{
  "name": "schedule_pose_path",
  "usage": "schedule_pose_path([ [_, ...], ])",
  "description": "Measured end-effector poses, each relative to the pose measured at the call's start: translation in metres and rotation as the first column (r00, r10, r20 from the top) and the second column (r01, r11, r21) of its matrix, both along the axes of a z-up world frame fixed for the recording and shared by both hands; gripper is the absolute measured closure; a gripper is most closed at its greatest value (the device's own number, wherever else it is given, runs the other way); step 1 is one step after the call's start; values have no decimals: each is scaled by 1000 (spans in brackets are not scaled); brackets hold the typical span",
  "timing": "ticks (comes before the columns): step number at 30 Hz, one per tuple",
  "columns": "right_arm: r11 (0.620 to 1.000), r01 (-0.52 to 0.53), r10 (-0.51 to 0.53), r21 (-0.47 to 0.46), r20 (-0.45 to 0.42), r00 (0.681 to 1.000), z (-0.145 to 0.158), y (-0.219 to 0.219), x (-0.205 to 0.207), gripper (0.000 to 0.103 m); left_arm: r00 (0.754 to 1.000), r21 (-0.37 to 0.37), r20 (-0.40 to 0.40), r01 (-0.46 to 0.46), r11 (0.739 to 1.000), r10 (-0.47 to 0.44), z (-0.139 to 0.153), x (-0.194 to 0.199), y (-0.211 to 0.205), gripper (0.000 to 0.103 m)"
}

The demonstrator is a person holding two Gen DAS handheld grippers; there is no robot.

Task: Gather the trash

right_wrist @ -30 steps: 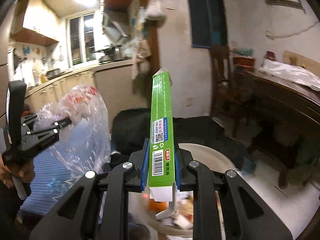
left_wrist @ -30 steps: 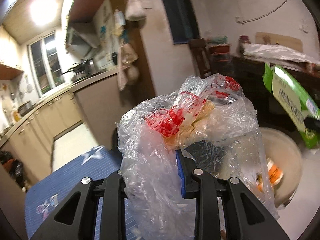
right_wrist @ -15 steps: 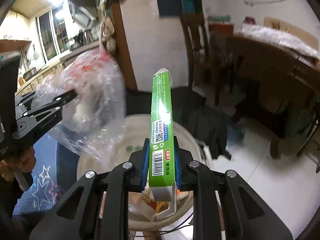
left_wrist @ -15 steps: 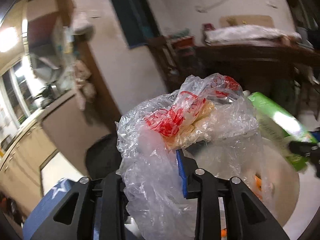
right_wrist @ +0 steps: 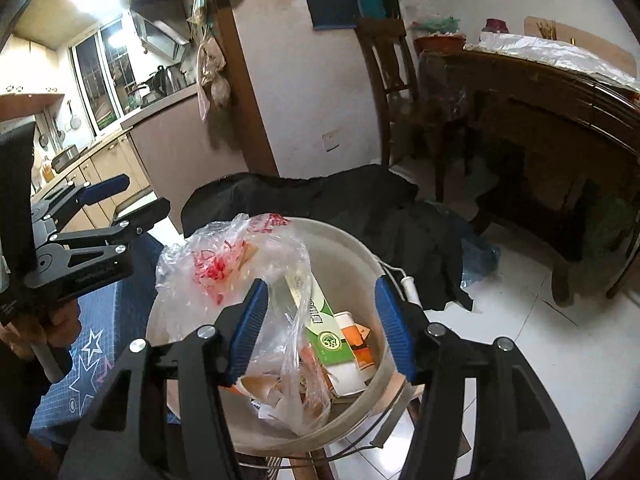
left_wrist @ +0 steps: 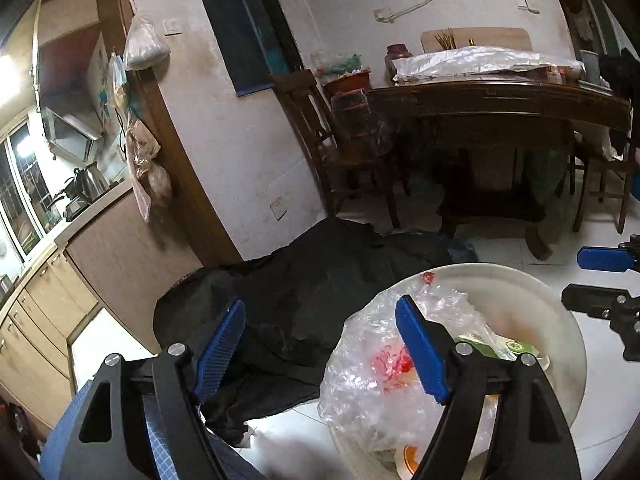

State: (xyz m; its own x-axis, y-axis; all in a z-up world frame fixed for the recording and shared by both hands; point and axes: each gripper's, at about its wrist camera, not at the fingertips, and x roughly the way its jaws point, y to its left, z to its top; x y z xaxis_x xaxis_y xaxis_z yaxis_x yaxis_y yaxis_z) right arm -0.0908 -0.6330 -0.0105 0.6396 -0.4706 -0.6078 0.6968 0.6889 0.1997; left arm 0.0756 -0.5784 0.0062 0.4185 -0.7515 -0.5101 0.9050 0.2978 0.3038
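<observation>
Both pieces you carried are now in the round off-white plastic bucket (right_wrist: 352,256) on the white tiled floor (right_wrist: 540,340), so this round of collecting looks done; whether more trash waits elsewhere, these views do not show. Your left gripper (left_wrist: 320,344) has just been opening its jaws, which now stand wide with nothing between the blue pads; the crumpled clear plastic bag with red print (right_wrist: 224,268) has dropped away and lies heaped against the bucket's near-left rim, spilling over the other rubbish. Your right gripper (right_wrist: 322,320) has likewise just been opening its jaws, now about half apart and empty. The long flat green-and-white carton (right_wrist: 320,324) sits inside the bucket below them, its long axis slanting from the upper left, under the bag, down to the lower right, printed end lowest. A black cloth (right_wrist: 340,204) lies on the floor just behind the bucket.
</observation>
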Motion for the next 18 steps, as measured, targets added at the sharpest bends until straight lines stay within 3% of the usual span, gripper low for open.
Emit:
schedule_pose_path([
  [4, 1000, 3, -4, 7, 32, 999, 5, 6, -9, 49, 1000, -9, -6, 6, 1000, -6, 3, -3, 8, 25],
  [7, 1000, 13, -13, 3, 65, 998, 10, 20, -18, 40, 1000, -15, -8, 18, 1000, -18, 4, -8, 20, 25],
  [10, 1000, 18, -16, -15, 84, 996, 16, 46, -22, 27, 999, -32, -18, 27, 999, -28, 7, -14, 47, 23],
  [12, 998, 40, -37, -40, 74, 997, 19, 66, -25, 8, 1000, -47, -16, 14, 999, -15, 6, -19, 75, 15],
  [13, 996, 60, -55, -66, 67, 996, 21, 81, -26, 5, 1000, -51, -20, 7, 999, -8, 6, -21, 85, 13],
  [15, 988, 93, -86, -123, 54, 995, 23, 109, -28, 6, 998, -49, -55, 7, 999, -10, 1, -24, 114, 5],
  [18, 967, 135, -134, -217, 19, 991, 23, 146, -27, 5, 994, -40, -104, -14, 999, 9, -9, -27, 157, 5],
])
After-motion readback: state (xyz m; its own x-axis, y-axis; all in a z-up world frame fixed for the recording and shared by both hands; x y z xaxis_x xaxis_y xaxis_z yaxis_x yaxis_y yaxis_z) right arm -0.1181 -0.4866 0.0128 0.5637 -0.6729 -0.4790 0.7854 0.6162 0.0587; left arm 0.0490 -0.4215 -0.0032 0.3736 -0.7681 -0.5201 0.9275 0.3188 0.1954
